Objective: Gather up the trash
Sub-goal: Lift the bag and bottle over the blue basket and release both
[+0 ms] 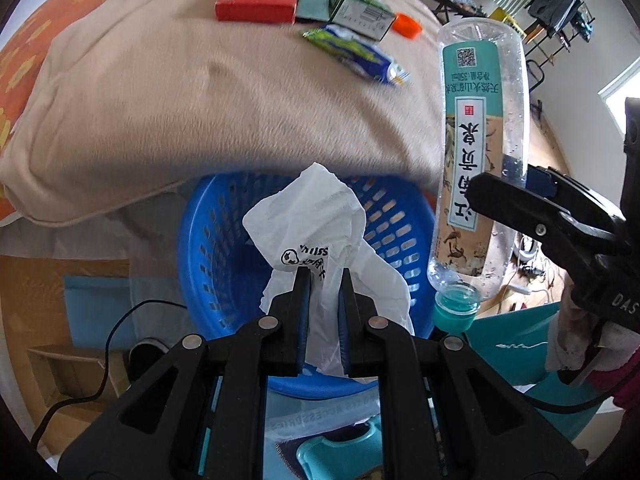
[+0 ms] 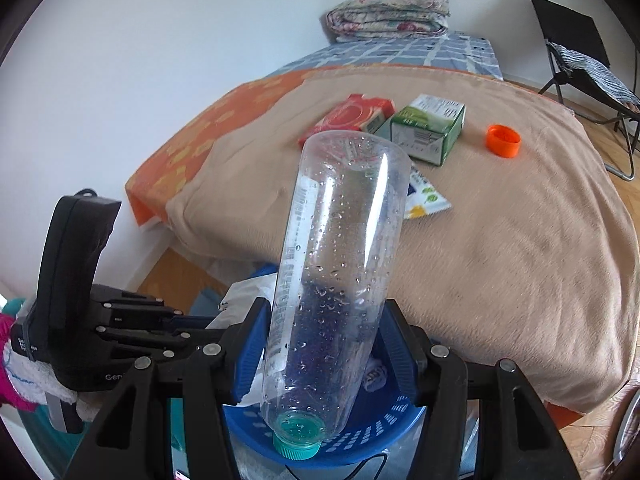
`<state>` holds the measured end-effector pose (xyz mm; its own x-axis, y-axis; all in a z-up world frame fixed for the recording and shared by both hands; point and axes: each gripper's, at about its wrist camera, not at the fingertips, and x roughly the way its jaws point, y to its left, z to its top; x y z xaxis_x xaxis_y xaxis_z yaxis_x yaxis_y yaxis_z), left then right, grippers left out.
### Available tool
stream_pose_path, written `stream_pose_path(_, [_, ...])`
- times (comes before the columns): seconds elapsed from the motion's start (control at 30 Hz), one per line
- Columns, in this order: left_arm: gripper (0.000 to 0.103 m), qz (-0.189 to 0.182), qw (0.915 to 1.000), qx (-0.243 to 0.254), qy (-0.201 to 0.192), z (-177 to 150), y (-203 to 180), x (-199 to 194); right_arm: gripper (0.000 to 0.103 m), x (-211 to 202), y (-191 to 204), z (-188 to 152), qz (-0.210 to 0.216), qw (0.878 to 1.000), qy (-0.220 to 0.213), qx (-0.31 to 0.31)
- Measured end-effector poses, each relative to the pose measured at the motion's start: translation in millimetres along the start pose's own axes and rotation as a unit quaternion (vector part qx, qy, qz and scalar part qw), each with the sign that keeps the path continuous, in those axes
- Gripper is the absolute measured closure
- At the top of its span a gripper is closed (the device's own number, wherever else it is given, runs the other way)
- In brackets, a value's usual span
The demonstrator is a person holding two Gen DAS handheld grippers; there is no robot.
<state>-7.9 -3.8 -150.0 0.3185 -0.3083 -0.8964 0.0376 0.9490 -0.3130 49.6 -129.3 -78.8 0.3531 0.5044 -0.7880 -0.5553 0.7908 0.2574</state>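
Bottle (image 2: 332, 276) clear, droplet-speckled, cap-down; tissue (image 1: 320, 248) white, crumpled

Round blue perforated plastic basket (image 1: 224, 240) mouth crowded by crumpled white plastic bag (image 1: 320, 240) and upside-down clear plastic bottle (image 1: 476, 168) to its right, tan blanketed bed (image 1: 200, 100) edge overhanging far rim, bare blanket left of far litter cluster

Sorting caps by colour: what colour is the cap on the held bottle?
Teal green. The bottle hangs cap down; right wrist view shows it best.
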Motion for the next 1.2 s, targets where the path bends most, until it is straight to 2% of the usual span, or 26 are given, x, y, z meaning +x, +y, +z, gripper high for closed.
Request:
stream_pose_path(0.83, [0.092, 0.031, 0.9986, -0.009, 0.042, -2.2, 9.0, 24.0, 0.044, 33.4, 11.1, -18.8, -0.013, 0.998, 0.051, -0.023])
stream_pose_path(0.9, [0.083, 0.031, 0.9983, -0.011, 0.048, -1.9, 9.5, 26.1, 0.044, 33.8, 11.5, -18.8, -0.014, 0.998, 0.053, -0.025])
stream_pose_path(0.97, [0.062, 0.039, 0.9981, -0.009, 0.046, -1.7, 8.5, 25.3, 0.044, 33.9, 12.5, -18.3, -0.015, 0.998, 0.055, -0.027])
stream_pose_path(1.07, [0.058, 0.044, 0.9982, -0.005, 0.041, -1.1, 7.9, 23.5, 0.038, 32.8, 12.7, -17.8, -0.015, 0.998, 0.055, -0.026])
stream_pose_path(1.2, [0.054, 0.044, 0.9980, -0.010, 0.043, -0.4, 11.2, 24.1, 0.037, 31.9, 12.1, -17.5, -0.014, 0.998, 0.055, -0.022])
